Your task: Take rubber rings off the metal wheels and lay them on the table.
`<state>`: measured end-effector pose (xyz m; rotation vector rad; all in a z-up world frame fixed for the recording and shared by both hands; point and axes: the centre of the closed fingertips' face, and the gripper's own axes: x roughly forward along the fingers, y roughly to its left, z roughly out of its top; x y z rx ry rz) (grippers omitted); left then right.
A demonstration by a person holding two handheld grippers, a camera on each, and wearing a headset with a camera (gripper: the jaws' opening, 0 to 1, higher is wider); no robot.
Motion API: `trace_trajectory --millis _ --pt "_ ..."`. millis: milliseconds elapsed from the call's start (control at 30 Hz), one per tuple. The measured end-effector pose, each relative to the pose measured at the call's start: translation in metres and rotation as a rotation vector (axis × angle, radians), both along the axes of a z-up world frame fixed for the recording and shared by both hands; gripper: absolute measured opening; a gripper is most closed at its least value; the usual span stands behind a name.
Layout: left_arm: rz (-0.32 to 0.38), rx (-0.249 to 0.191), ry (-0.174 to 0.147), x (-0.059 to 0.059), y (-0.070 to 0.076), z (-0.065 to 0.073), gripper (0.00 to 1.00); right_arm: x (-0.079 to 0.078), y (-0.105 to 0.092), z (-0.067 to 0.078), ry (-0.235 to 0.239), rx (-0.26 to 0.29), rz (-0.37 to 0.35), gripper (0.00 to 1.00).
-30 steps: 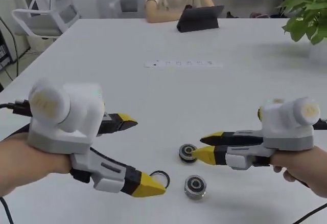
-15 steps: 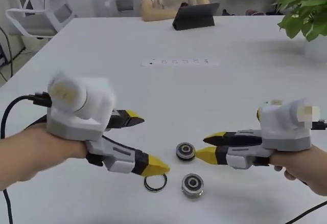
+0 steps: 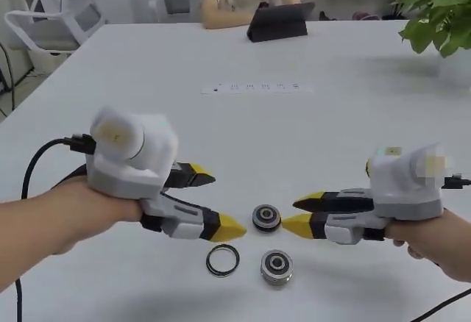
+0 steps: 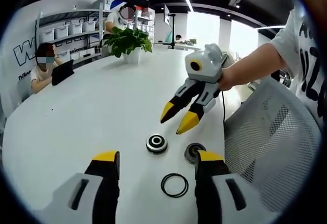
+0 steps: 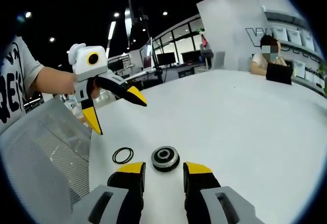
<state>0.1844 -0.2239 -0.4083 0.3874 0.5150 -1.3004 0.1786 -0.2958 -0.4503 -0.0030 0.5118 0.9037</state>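
Tabletop [image 3: 331, 131] white, plant [image 3: 438, 13] behind

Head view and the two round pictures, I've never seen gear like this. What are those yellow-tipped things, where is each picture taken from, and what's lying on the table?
Those are hand-held tools: a person holds a two-jaw gripper in each hand. The head view comes from a headset camera looking down at the left gripper and the right gripper. Each round picture comes from a camera riding on one gripper, looking forward along its jaws. On the white table lie a farther metal wheel, a nearer metal wheel and a loose black rubber ring. Both grippers are open and hold nothing.
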Motion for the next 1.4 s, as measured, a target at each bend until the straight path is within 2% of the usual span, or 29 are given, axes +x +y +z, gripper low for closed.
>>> trace_trajectory --millis 100,400,700,1067,1233,1400 --pt "0.001 0.004 0.009 0.002 -0.002 -0.004 0.50 0.001 0.000 -0.003 0.001 -0.010 0.003 0.27" --pt "0.025 0.003 0.039 0.009 -0.006 -0.016 0.46 0.000 0.002 -0.011 0.003 -0.035 0.015 0.26" --pt "0.016 0.005 0.033 0.010 -0.015 -0.021 0.37 0.002 0.007 -0.016 -0.003 -0.049 0.028 0.23" --pt "0.009 0.017 0.034 0.012 -0.025 -0.032 0.32 0.005 0.010 -0.024 -0.006 -0.074 0.021 0.20" --pt "0.001 0.020 0.032 0.010 -0.032 -0.036 0.25 0.006 0.012 -0.025 -0.011 -0.078 0.026 0.19" --pt "-0.005 0.026 0.027 0.010 -0.038 -0.040 0.24 0.006 0.012 -0.028 -0.011 -0.090 0.027 0.17"
